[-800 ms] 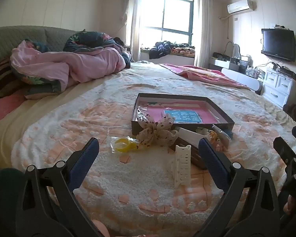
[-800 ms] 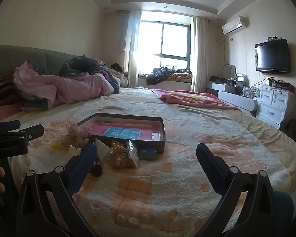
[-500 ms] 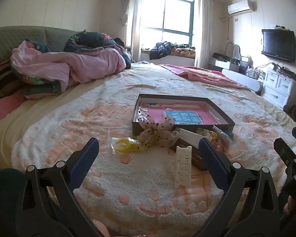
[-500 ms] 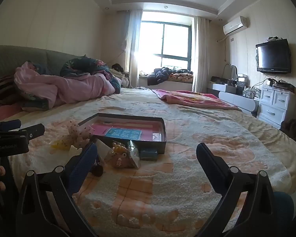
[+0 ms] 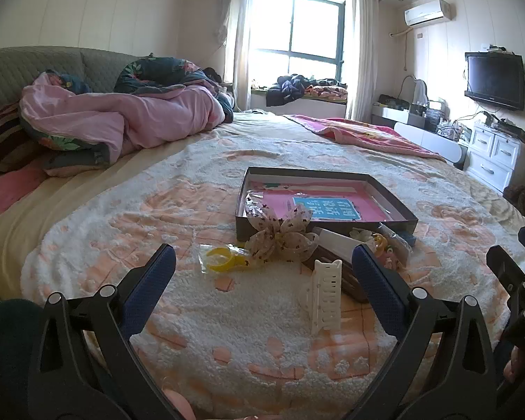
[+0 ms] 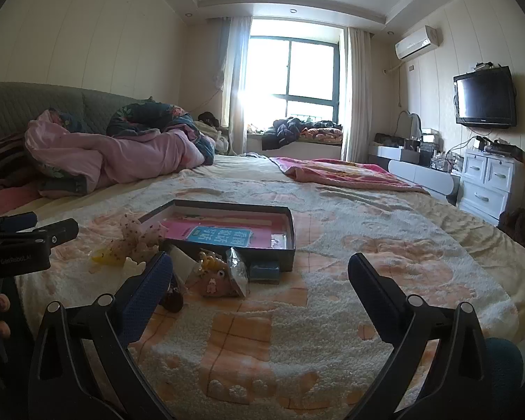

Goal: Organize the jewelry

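White fleece bedspread (image 5: pixel 227 318) with peach patches carries everything; you're holding both grippers low over its near edge.

Left gripper (image 5: pixel 262 276): fingers spread wide, nothing between them but bedspread. White comb-style hair clip (image 5: pixel 324 295) stands upright just inside your right-hand finger, not touched. Yellow ring-shaped piece in a clear bag (image 5: pixel 222 258) lies beyond the finger gap, near the spotted fabric bow (image 5: pixel 280 234).

Bow leans against the near-left corner of the dark shallow box (image 5: pixel 327 176). Box is open and holds a pink sheet with a blue card (image 5: pixel 316 207) lying flat on it.

Right gripper (image 6: pixel 260 280): fingers also fully released, empty. Small bagged trinkets (image 6: pixel 220 274) sit in front of the box's near wall, just beyond your left-hand finger. Small blue case (image 6: pixel 264 268) rests against that same wall. Dark round item beside the left finger is too small to identify.

Your left gripper's body shows at the left edge of the right wrist view, fingertips of your hand (image 6: pixel 1 315) on it.

Pink duvet (image 5: pixel 122 119) is heaped at the headboard, well apart from the jewelry.
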Demonstrator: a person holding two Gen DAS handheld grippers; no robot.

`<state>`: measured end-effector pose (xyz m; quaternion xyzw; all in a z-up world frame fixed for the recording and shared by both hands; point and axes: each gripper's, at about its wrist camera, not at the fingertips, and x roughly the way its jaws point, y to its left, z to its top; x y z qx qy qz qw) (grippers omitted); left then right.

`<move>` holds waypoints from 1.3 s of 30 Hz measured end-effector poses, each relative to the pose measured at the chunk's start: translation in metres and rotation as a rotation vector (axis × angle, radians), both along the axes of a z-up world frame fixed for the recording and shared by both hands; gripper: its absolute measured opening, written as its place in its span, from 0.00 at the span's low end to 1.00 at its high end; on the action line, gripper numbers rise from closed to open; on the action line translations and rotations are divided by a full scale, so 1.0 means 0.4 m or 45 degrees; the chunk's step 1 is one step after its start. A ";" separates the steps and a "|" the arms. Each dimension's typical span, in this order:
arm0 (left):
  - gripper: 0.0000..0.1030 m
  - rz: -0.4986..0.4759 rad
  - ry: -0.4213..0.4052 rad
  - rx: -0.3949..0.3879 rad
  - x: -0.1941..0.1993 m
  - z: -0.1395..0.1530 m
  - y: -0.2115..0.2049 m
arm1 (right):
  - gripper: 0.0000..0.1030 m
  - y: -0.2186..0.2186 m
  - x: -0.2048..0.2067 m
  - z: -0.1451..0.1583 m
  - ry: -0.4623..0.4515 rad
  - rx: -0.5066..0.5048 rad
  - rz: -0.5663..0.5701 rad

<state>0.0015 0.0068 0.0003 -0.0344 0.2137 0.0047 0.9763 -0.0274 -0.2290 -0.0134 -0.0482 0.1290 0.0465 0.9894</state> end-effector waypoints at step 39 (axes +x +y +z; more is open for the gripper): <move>0.90 0.004 -0.005 0.013 0.000 0.001 0.001 | 0.94 0.007 0.007 0.001 0.007 0.011 0.005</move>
